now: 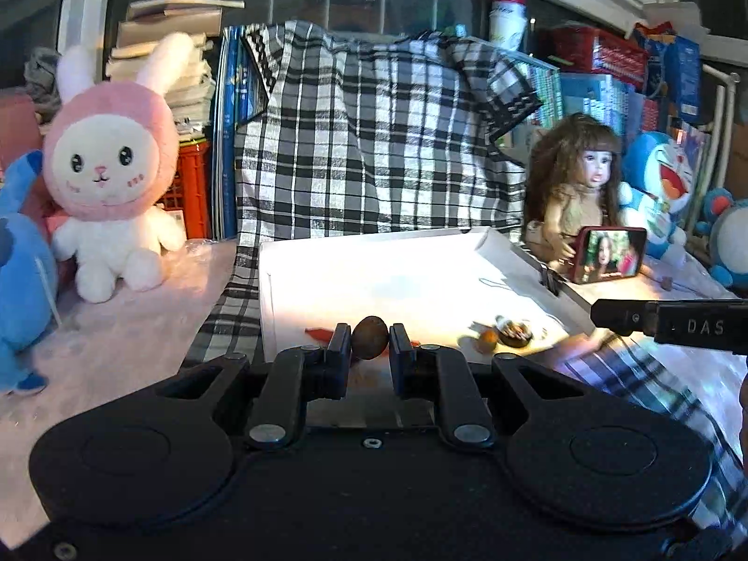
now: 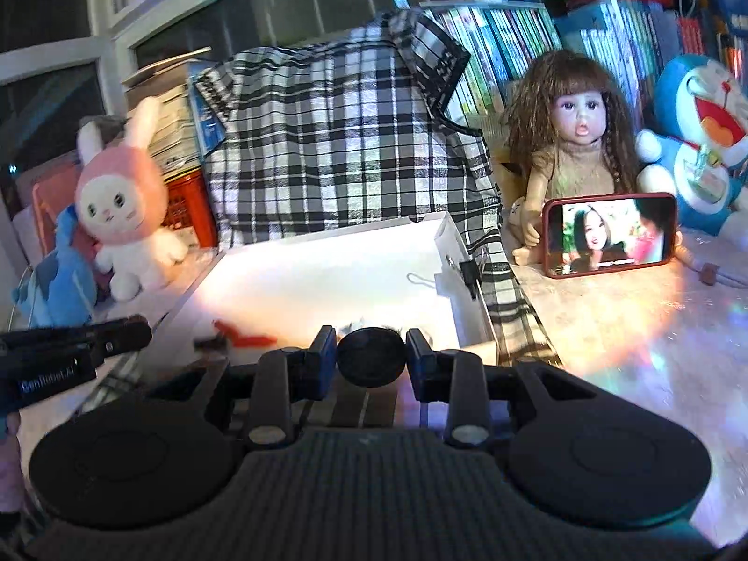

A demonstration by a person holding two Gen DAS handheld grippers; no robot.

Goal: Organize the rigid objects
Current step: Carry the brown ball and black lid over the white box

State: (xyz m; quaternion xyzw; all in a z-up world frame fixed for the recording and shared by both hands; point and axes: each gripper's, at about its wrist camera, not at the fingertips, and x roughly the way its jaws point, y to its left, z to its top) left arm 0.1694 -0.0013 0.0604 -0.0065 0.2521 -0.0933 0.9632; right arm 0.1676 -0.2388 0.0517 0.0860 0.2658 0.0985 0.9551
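Note:
My left gripper (image 1: 369, 341) is shut on a small brown egg-shaped nut (image 1: 369, 337), held over the near edge of a brightly lit white tray (image 1: 374, 276). My right gripper (image 2: 370, 357) is shut on a flat black round disc (image 2: 370, 357), also at the near edge of the tray (image 2: 327, 276). In the tray lie a red piece (image 2: 243, 334), a small orange ball (image 1: 488, 340) and a dark round object (image 1: 514, 333). Each gripper's body shows at the side of the other's view: the right one (image 1: 673, 322), the left one (image 2: 70, 348).
A checked cloth (image 1: 374, 140) drapes behind and under the tray. A pink rabbit plush (image 1: 110, 173) and a blue plush (image 1: 18, 271) stand at the left. A doll (image 2: 577, 140), a phone playing video (image 2: 610, 233) and a blue cat plush (image 2: 701, 140) stand right. A binder clip (image 2: 470, 271) grips the tray's right wall.

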